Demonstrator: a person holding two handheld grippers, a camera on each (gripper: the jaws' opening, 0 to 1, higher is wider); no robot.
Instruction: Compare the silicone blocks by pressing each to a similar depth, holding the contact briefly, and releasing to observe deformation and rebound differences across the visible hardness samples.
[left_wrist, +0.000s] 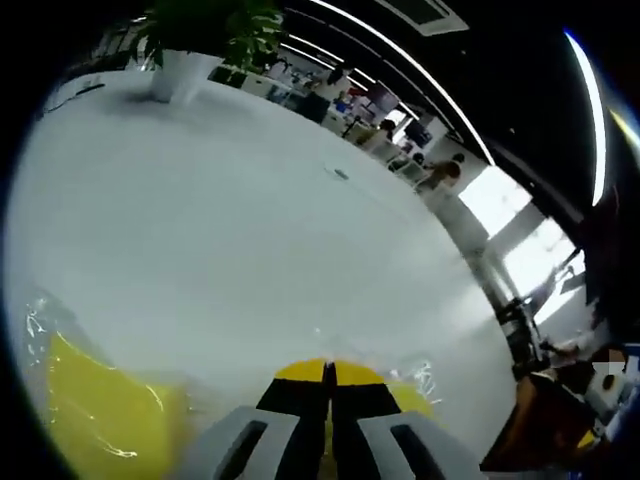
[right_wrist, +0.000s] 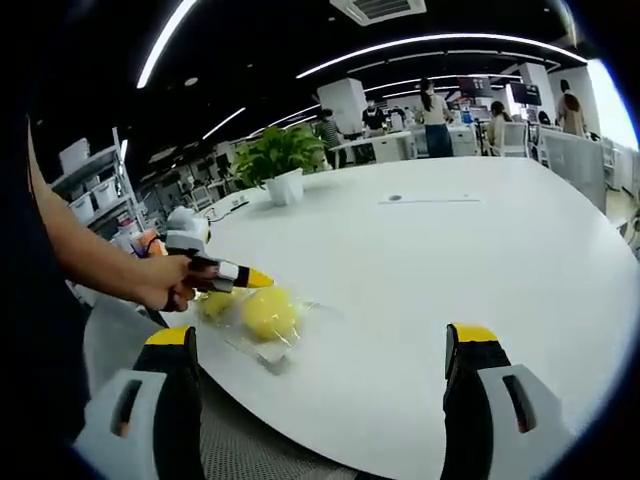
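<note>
My left gripper (left_wrist: 327, 374) is shut, its yellow-tipped jaws together and pointing down at the white table (left_wrist: 250, 230). Yellow silicone blocks in clear plastic lie on both sides of it, one at the left (left_wrist: 100, 420) and one at the right (left_wrist: 415, 395). In the right gripper view a hand (right_wrist: 165, 282) holds the left gripper (right_wrist: 250, 278), whose tip touches or nearly touches the top of a round yellow block (right_wrist: 268, 312) in its wrapper. A second yellowish block (right_wrist: 215, 303) lies beside it. My right gripper (right_wrist: 325, 345) stands wide open, holding nothing, near the table's (right_wrist: 450, 270) front edge.
A potted plant (right_wrist: 278, 160) (left_wrist: 200, 40) stands at the table's far side. A thin flat strip (right_wrist: 430, 198) lies farther out on the table. Several people and desks are in the background (right_wrist: 435, 120). Shelves with boxes (right_wrist: 95, 190) stand at the left.
</note>
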